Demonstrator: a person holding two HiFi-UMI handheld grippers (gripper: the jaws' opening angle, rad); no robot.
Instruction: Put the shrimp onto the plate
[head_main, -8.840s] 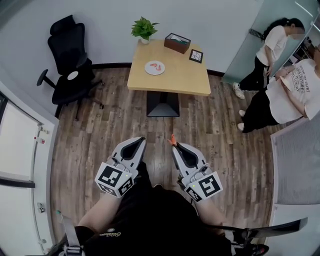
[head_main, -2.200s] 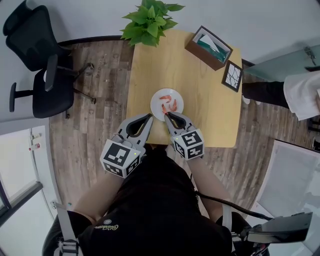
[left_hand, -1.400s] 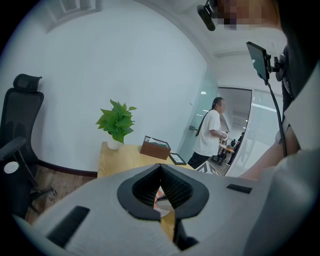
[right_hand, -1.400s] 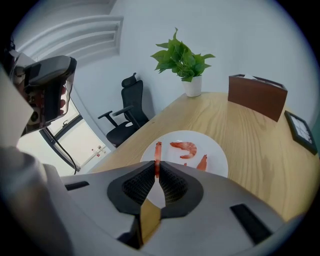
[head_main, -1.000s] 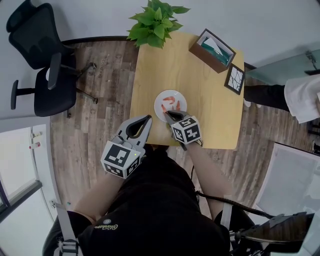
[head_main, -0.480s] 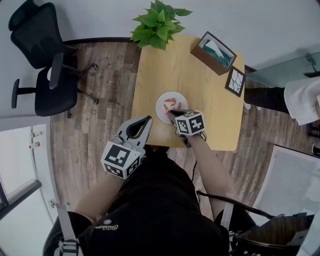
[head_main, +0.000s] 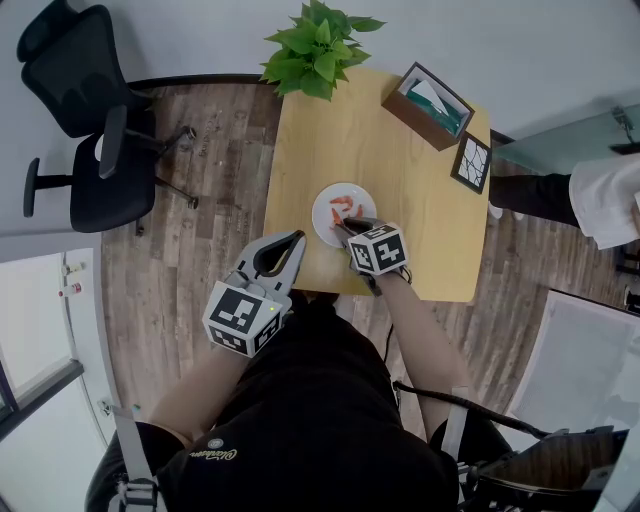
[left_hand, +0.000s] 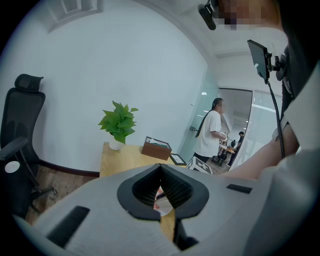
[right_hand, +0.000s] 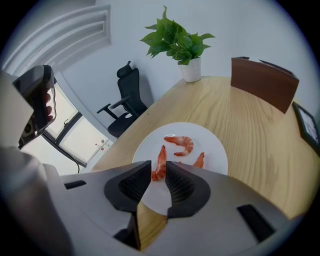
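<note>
Your right tool (right_hand: 158, 169) is clamped on a shrimp (right_hand: 161, 156) by its lower end. It holds the shrimp low over the near side of the plate (right_hand: 150, 142), which sits toward the near edge of the worktop (right_hand: 240, 130), just beside two other shrimp (right_hand: 181, 144) already lying there. By my read only the release is left, so open low over the bare patch so it doesn't land on the others or skid off the rim. Your left tool (left_hand: 160, 169) has its jaws together on nothing, held just off the worktop's near edge by the left corner, out of the way.
</note>
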